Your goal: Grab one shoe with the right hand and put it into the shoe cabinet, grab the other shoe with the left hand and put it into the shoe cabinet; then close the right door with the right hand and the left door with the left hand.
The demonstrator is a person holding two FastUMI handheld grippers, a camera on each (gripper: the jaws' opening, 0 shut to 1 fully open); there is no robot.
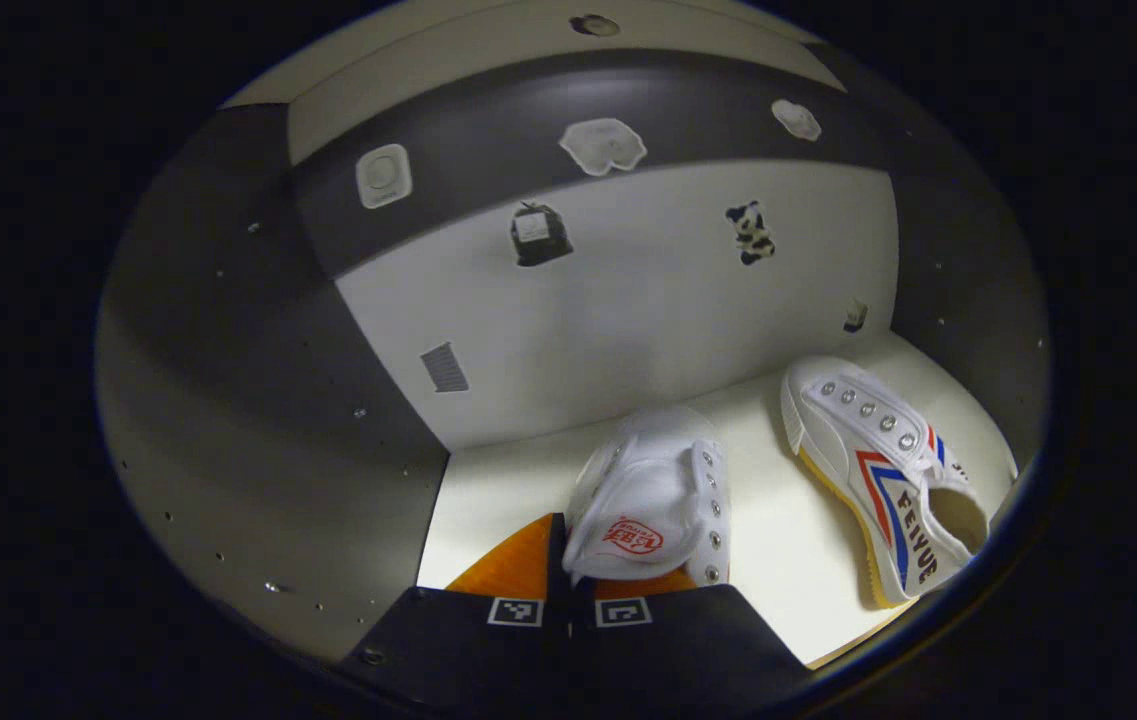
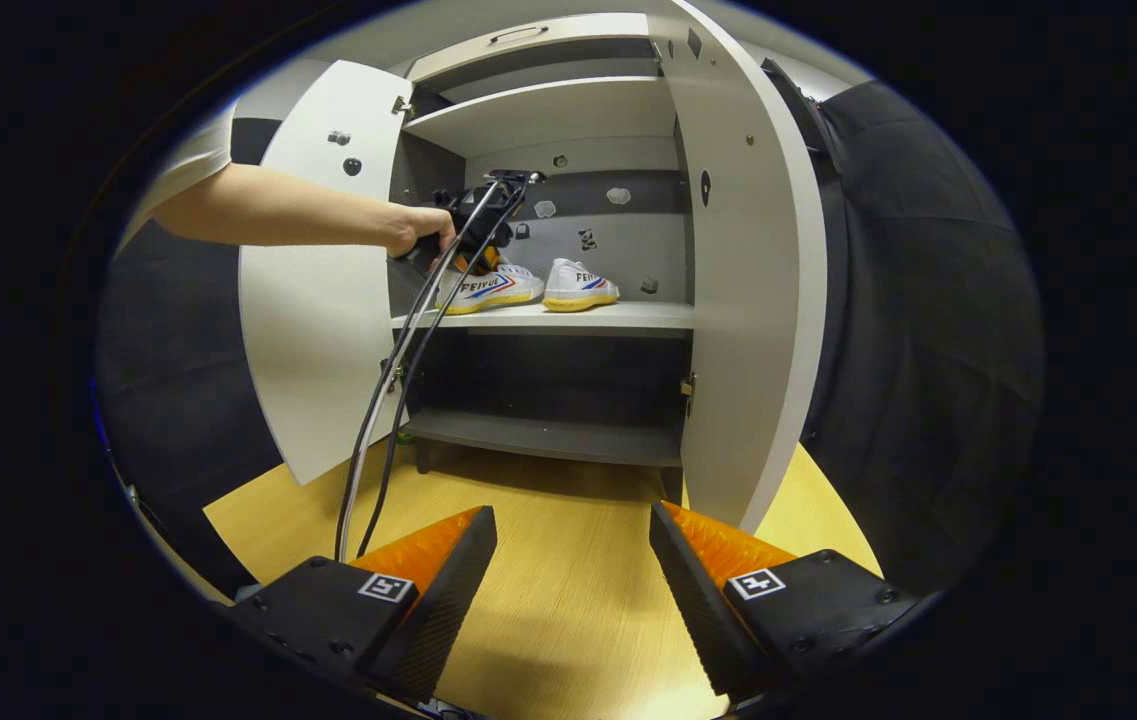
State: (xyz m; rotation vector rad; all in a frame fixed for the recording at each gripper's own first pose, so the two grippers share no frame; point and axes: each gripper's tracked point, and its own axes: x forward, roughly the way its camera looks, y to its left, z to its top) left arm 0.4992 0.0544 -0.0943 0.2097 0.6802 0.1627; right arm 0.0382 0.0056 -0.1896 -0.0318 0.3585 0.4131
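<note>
My left gripper (image 1: 568, 535) is inside the shoe cabinet, shut on the collar of a white shoe (image 1: 653, 495) whose toe points at the back wall. A second white shoe (image 1: 883, 470) with red and blue stripes lies on the same pale shelf (image 1: 768, 545) to the right. In the right gripper view both shoes (image 2: 488, 288) (image 2: 578, 285) sit side by side on the middle shelf (image 2: 643, 316), and a hand holds the left gripper (image 2: 473, 215) over the left one. My right gripper (image 2: 573, 515) hangs open over the wooden floor, well short of the cabinet, with nothing between its fingers.
Both cabinet doors stand open: the left door (image 2: 318, 300) and the right door (image 2: 753, 300). Cables (image 2: 398, 390) trail from the left gripper down across the cabinet front. A lower shelf (image 2: 548, 435) and an upper shelf (image 2: 548, 110) frame the middle one.
</note>
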